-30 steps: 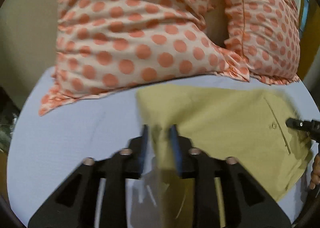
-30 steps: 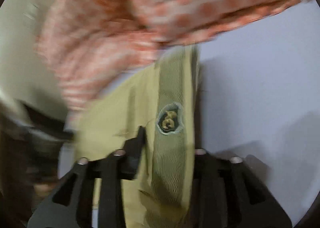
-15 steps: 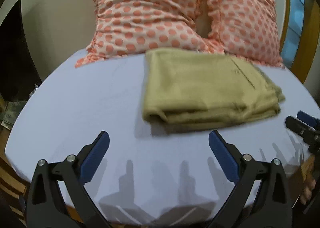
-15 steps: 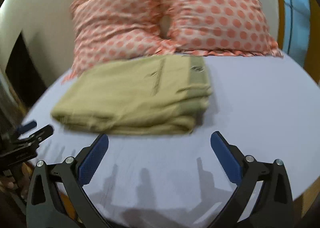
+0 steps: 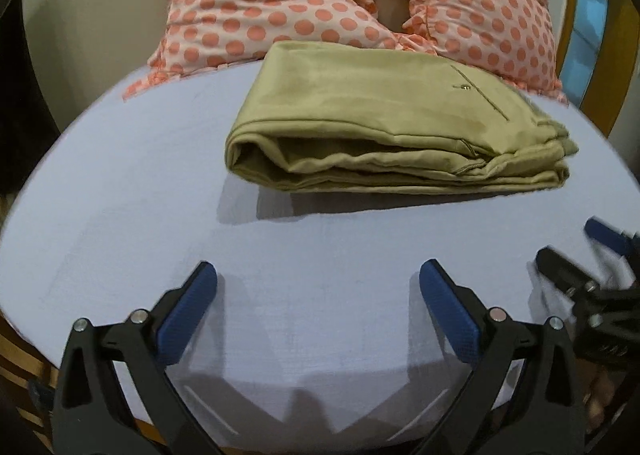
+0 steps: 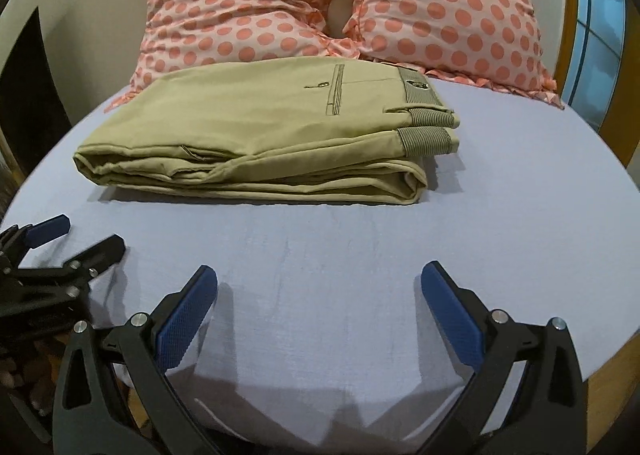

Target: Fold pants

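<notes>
The khaki pants [image 5: 384, 123] lie folded in a flat stack on the light blue bed sheet [image 5: 120, 215], in front of the pillows. In the right wrist view the pants [image 6: 256, 135] show the back pocket and the ribbed waistband on top. My left gripper [image 5: 318, 295] is open and empty, low over the sheet, well short of the pants. My right gripper [image 6: 318, 295] is open and empty, also near the bed's front edge. Each gripper shows at the side of the other's view, the right one [image 5: 592, 267] and the left one [image 6: 60, 243].
Two white pillows with orange dots [image 6: 240, 15] [image 6: 448, 7] lean against the wall behind the pants. A wooden frame and a blue window [image 6: 596, 35] stand at the right. The sheet's front edge drops off just below the grippers.
Both grippers let go of the pants, opened wide and pulled back toward the front edge of the bed. The pants now rest folded on the sheet.
</notes>
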